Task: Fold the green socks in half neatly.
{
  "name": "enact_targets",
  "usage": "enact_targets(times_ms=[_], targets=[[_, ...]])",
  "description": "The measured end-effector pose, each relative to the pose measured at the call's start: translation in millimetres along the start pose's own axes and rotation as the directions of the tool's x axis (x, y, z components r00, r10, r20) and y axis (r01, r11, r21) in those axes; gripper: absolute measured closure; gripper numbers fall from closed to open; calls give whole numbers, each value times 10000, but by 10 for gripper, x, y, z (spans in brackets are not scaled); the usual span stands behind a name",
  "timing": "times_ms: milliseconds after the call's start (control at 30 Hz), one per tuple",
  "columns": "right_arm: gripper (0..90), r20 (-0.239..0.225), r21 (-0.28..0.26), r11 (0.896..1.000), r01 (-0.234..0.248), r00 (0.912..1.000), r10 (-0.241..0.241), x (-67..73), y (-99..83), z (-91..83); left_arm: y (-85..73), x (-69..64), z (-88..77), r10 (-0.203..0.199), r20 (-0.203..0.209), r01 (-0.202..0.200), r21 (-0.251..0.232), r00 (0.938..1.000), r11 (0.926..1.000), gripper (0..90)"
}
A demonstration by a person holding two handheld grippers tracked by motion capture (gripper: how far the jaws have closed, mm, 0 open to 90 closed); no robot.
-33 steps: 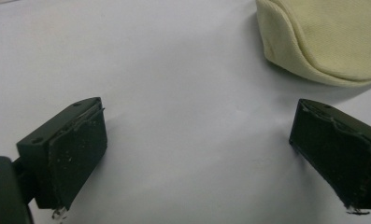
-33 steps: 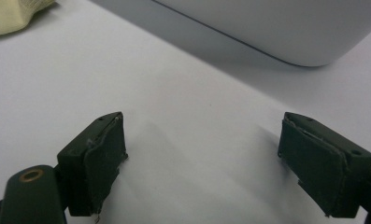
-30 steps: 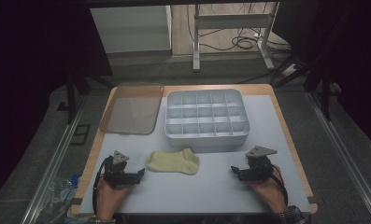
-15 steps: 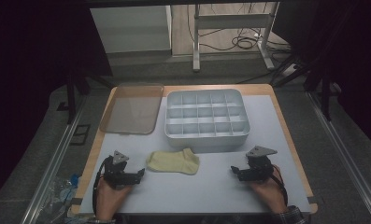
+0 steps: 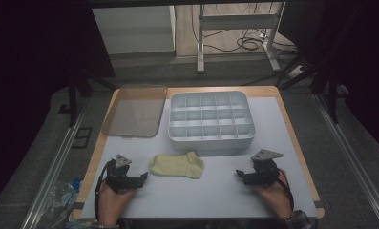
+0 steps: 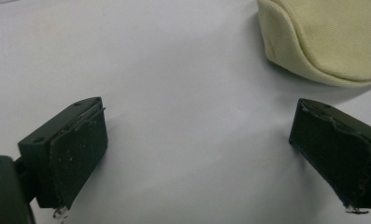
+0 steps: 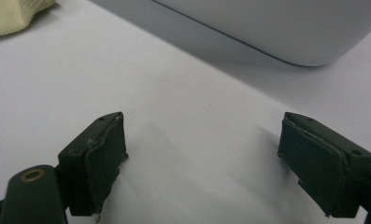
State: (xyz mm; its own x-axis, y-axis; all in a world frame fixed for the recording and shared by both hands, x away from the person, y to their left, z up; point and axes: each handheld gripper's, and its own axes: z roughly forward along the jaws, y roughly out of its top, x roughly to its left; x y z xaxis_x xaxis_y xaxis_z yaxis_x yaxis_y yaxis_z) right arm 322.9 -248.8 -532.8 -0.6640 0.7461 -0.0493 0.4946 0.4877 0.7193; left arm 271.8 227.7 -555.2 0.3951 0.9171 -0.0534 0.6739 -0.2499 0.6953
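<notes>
2 hand-held grippers rest low on the white rectangular table top (image 5: 225,191). At the far centre stands the white plastic divided organizer tray (image 5: 210,119), with the translucent brown plastic lid (image 5: 135,110) just beside it on the left. Nearer, the pale yellow fabric sock (image 5: 177,165) lies flat between the grippers (closer to the left one, not touched). The left gripper (image 6: 197,154) has its jaws spread wide over bare table. The right gripper (image 7: 202,158) is likewise spread, holding nothing.

A lab: a rail-framed table (image 5: 292,143) on dark floor, cables (image 5: 247,43) behind.
</notes>
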Motion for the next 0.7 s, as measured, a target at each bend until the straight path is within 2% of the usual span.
enact_targets(times_ms=[500,700], targets=[[171,36,29,10000,48,10000,-48,14,12,-11,3,-2,-4,-8,14,8,-12,10000,10000,49],[208,279,18,9997,252,9993,-252,59,25,-35,13,-21,-11,-108,-12,108,44,9999,9999,49]])
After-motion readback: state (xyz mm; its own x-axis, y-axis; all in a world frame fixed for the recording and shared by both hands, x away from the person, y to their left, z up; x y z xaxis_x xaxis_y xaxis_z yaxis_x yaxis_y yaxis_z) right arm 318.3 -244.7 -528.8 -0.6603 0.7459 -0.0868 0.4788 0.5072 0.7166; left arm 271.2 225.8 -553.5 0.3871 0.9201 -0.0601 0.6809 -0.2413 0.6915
